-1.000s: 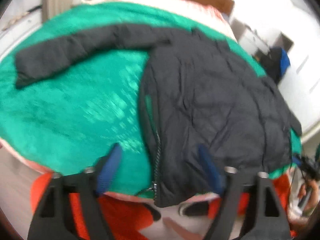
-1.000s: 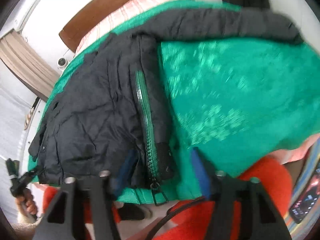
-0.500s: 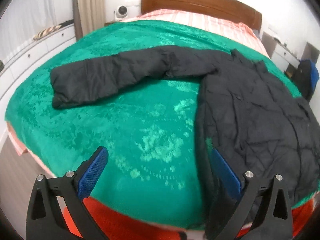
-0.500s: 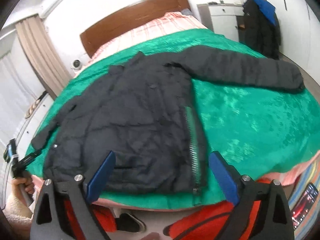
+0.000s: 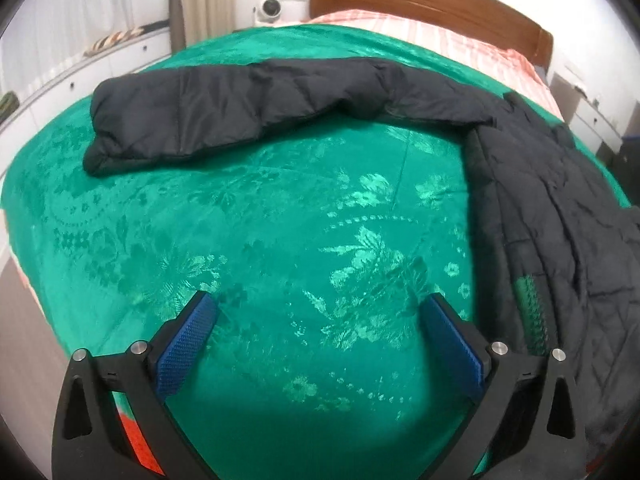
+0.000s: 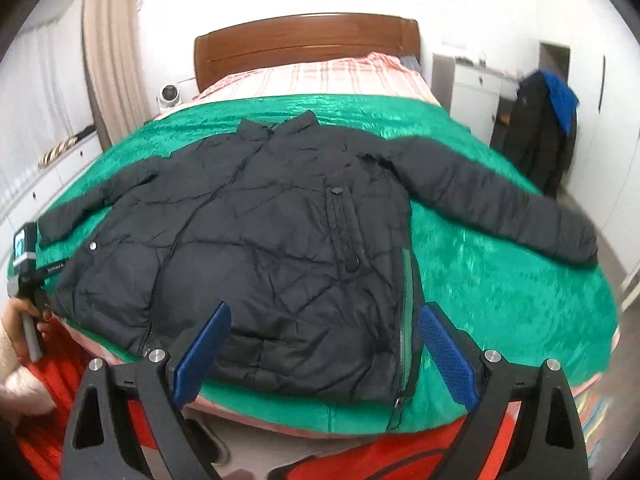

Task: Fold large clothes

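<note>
A bed (image 6: 496, 280) with a brown wooden headboard (image 6: 304, 46) carries everything. A green patterned bedspread (image 5: 280, 240) covers most of it; pink striped bedding (image 6: 320, 76) shows at the head end and along the near edge. Directly on the bedspread lies a black padded jacket (image 6: 260, 240), front up, collar toward the headboard, both sleeves stretched out sideways, its hem at the near edge

Jacket (image 6: 260, 236) flat on bedspread (image 6: 500, 292), sleeves out both sides, headboard (image 6: 304, 44) behind, collar twd it
</note>
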{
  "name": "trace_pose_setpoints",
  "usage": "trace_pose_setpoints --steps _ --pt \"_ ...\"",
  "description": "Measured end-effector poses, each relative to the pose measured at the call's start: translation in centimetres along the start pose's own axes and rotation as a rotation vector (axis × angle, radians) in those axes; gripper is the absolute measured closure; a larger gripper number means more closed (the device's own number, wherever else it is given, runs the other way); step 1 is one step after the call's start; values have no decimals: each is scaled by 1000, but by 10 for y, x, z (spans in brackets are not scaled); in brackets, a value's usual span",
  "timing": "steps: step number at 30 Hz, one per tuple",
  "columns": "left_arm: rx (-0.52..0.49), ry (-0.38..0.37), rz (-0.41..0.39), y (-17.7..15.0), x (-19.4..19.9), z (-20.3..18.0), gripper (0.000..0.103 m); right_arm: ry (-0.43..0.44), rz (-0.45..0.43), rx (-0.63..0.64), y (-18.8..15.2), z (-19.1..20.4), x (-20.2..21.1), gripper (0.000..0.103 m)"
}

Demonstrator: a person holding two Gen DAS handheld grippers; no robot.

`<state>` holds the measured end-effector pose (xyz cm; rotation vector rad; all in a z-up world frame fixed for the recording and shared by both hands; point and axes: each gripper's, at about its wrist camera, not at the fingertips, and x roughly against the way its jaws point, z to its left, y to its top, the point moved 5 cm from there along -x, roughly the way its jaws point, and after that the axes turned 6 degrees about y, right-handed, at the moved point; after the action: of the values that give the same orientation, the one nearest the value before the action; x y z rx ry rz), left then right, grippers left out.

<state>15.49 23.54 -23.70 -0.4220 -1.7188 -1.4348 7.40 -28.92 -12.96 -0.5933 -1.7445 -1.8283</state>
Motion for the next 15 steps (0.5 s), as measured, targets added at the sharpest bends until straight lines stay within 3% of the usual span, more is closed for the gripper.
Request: trace_pose_setpoints --steps 7,15 --pt "-16 2 7 -8 0 -1 0 -106 -25 139 10 12 3 9" --pt "-12 12 -8 -7 3 -1 0 -157 -13 143 10 0 6 9"
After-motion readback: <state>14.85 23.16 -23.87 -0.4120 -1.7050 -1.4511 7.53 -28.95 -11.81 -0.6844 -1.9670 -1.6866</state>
